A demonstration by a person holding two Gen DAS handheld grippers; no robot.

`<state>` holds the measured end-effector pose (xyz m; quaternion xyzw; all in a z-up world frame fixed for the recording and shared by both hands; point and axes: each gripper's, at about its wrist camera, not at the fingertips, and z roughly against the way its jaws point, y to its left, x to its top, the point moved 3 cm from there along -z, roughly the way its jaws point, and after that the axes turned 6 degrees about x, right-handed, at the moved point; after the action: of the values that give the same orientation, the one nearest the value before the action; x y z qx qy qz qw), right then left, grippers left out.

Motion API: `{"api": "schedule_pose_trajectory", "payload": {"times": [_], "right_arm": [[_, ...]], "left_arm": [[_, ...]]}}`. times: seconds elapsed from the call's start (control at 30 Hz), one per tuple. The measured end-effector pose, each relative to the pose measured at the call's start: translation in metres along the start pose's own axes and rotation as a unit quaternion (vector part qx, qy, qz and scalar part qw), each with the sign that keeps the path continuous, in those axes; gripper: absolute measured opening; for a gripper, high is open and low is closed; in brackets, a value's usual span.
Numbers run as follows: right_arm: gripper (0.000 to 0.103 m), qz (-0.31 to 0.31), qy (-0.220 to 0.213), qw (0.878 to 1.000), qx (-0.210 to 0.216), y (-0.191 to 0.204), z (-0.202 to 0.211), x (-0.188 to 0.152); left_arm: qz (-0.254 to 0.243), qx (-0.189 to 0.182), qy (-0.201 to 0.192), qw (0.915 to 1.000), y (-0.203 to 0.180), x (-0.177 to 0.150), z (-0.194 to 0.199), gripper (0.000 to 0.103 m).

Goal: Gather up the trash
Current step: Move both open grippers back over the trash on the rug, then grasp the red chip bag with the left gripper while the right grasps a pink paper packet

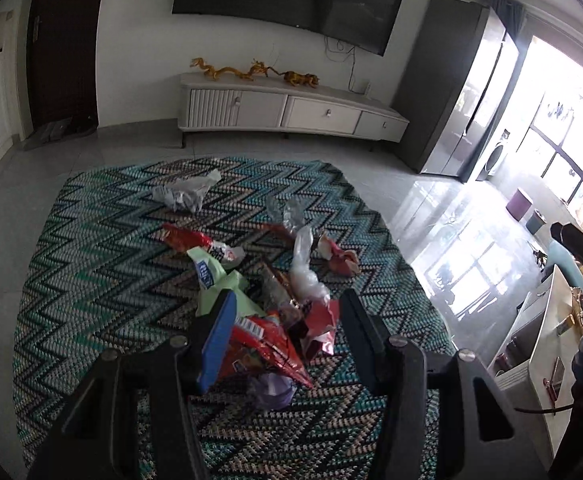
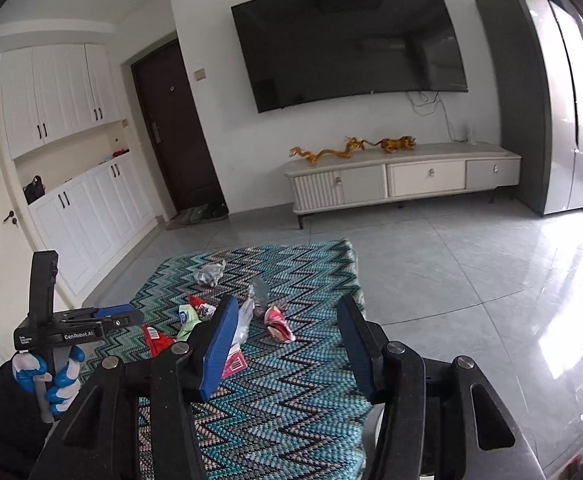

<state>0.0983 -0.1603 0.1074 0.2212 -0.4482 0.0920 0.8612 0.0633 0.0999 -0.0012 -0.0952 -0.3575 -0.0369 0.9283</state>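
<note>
Left gripper [image 1: 287, 316]: black, one blue-padded finger, spread wide above the trash pile, pinching nothing; in the right wrist view it sits at lower left [image 2: 131, 316], gripped by a hand in a blue-and-white glove [image 2: 47, 376].
Right gripper [image 2: 287, 320]: black with blue pads, spread wide over the rug, holding nothing.
Nearest trash: a crumpled red foil snack bag [image 1: 267, 348] lies between the left gripper's fingers, with a pale purple wrapper [image 1: 273, 390] just beneath its near edge.
Middle trash: a light green wrapper with a blue label [image 1: 215, 280], a twisted clear plastic bag [image 1: 305, 268], a red-and-white chip bag [image 1: 199, 242] and a pink crumpled wrapper [image 1: 341, 256] lie close together.
Far trash: a crumpled white-grey plastic bag [image 1: 189, 192] sits apart near the rug's far edge.
Rug: teal, black and cream zigzag-woven rug [image 1: 91, 280] carries all the trash, on a grey tiled floor [image 2: 451, 272].
Background: white low TV cabinet [image 2: 403, 178] with golden dragon figurines [image 2: 351, 148], black wall-mounted television [image 2: 347, 44] above.
</note>
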Motion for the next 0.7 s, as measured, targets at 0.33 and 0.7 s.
{"api": "schedule_pose_trajectory", "payload": {"times": [0.33, 0.7], "right_arm": [[0.049, -0.014, 0.088, 0.996, 0.021, -0.014, -0.096, -0.024], [0.054, -0.008, 0.161, 0.986, 0.033, -0.020, -0.193, -0.048]], "left_arm": [[0.031, 0.022, 0.065, 0.9972, 0.018, -0.025, -0.073, 0.052], [0.063, -0.002, 0.064, 0.9960, 0.048, -0.041, -0.080, 0.052]]}}
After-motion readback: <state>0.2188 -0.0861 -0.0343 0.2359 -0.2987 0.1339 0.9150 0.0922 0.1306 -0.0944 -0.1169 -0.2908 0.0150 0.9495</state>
